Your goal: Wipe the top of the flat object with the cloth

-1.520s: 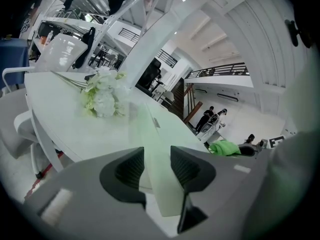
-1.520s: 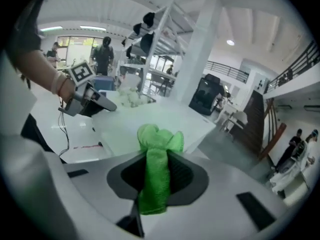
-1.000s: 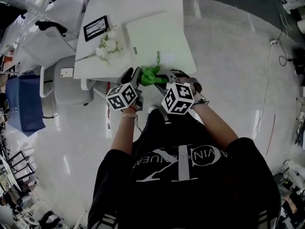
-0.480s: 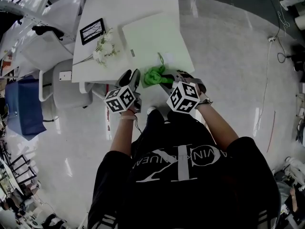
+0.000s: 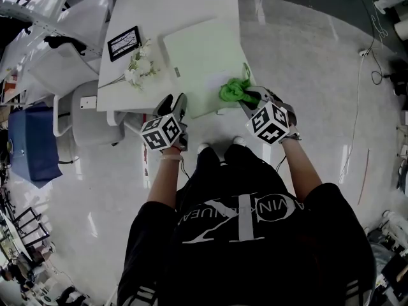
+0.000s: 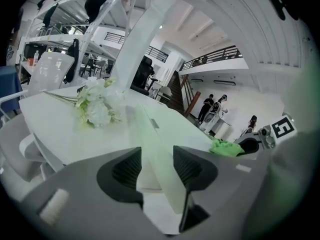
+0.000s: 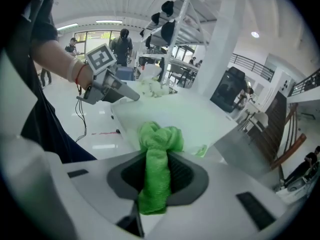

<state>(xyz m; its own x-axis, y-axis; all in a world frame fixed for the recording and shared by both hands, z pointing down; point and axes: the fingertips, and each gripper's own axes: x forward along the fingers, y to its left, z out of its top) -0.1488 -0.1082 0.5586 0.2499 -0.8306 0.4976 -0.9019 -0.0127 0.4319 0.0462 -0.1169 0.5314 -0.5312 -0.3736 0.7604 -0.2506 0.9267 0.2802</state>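
Right gripper (image 5: 253, 98) is clenched on the green cloth (image 5: 234, 91). The cloth's bunched end sticks out past the jaws and sits on the near right corner of the pale green board (image 5: 199, 53). The board lies flat on the white table (image 5: 172, 5), with flowers (image 5: 140, 65) just to its left. Left gripper (image 5: 174, 102) is at the board's near left edge. Its jaws have just been opening and now stand apart, with the board's edge between them and no pad clamping it.

Flat object (image 5: 201, 56) on worktop (image 5: 172, 5), top centre of frame. Cloth (image 5: 234, 91) on its lower right corner. Flowers (image 5: 140, 69) just left of flat object; framed panel (image 5: 124, 41) up-left of flowers. Chair (image 5: 89, 110) lower left of worktop.
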